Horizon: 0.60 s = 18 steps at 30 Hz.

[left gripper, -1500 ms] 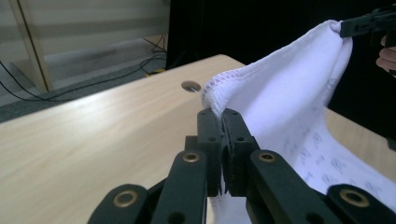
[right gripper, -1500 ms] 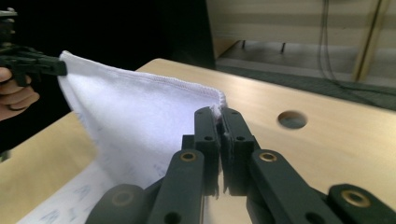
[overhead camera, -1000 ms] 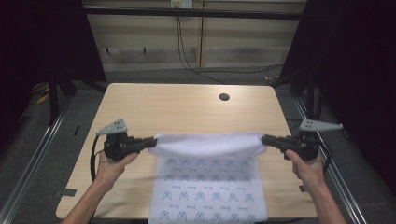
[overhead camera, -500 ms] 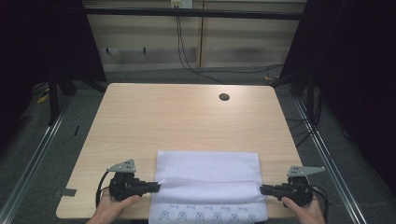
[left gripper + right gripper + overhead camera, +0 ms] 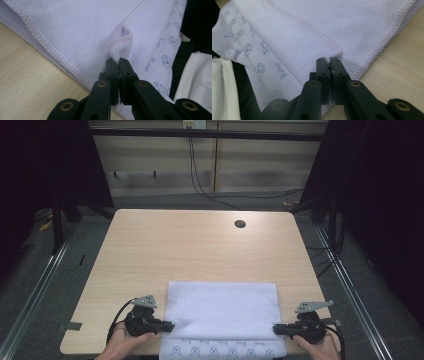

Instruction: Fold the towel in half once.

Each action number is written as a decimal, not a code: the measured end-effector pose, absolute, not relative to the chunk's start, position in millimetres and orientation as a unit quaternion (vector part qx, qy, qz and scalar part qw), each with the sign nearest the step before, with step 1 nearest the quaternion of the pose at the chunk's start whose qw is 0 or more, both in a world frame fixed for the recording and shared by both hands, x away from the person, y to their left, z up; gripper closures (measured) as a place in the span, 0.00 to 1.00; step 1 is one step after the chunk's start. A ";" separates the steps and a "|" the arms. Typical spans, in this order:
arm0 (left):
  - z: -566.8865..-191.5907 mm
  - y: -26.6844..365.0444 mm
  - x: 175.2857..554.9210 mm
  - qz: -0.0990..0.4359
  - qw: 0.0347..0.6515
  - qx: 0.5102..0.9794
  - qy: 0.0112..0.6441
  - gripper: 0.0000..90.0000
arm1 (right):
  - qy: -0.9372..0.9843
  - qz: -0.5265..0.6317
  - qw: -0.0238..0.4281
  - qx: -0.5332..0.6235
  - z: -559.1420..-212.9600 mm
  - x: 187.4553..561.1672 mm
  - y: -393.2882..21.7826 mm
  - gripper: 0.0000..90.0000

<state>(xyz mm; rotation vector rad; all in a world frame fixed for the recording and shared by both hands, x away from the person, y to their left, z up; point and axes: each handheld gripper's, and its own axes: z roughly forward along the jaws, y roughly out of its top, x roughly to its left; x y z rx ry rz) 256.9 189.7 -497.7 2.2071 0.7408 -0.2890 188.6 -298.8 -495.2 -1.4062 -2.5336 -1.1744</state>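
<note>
High view: white, blue-printed terry towel lies folded at the light wooden worktop's 6 o'clock edge, long axis 9-to-3; left gripper and right gripper, jaws clamped, pinch its opposite near corners.

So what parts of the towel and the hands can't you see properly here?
- The towel: its near printed end runs off the bottom edge of the high view.
- The towel corners: in both gripper views, the pinched bits sit hidden between the shut jaws.
- The blue prints: blurred in the right gripper view, so they cannot be read.
- The person's hands: cut off by the bottom edge of the high view.
</note>
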 end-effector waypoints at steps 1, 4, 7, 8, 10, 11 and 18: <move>-498.6 189.6 257.7 -0.111 0.388 0.866 0.295 0.98 | -0.810 -0.375 0.003 -0.450 -495.3 189.4 -298.0 0.96; -498.7 190.4 260.3 -0.106 0.387 0.862 0.310 0.98 | -0.811 -0.374 -0.002 -0.449 -495.3 190.5 -297.4 0.96; -499.6 191.7 266.1 -0.099 0.392 0.857 0.319 0.98 | -0.811 -0.374 -0.006 -0.450 -495.7 197.4 -295.7 0.96; -500.5 192.3 272.8 -0.094 0.395 0.855 0.322 0.98 | -0.810 -0.374 -0.006 -0.451 -495.6 200.2 -295.5 0.96; -500.6 192.5 276.3 -0.093 0.396 0.855 0.321 0.98 | -0.810 -0.372 -0.010 -0.453 -495.5 202.9 -294.9 0.96; -500.2 191.6 279.5 -0.085 0.394 0.857 0.321 0.98 | -0.811 -0.371 -0.014 -0.452 -495.5 206.2 -294.2 0.96; -500.6 187.4 317.5 -0.049 0.397 0.852 0.338 0.98 | -0.794 -0.392 -0.013 -0.465 -500.6 241.7 -299.3 0.96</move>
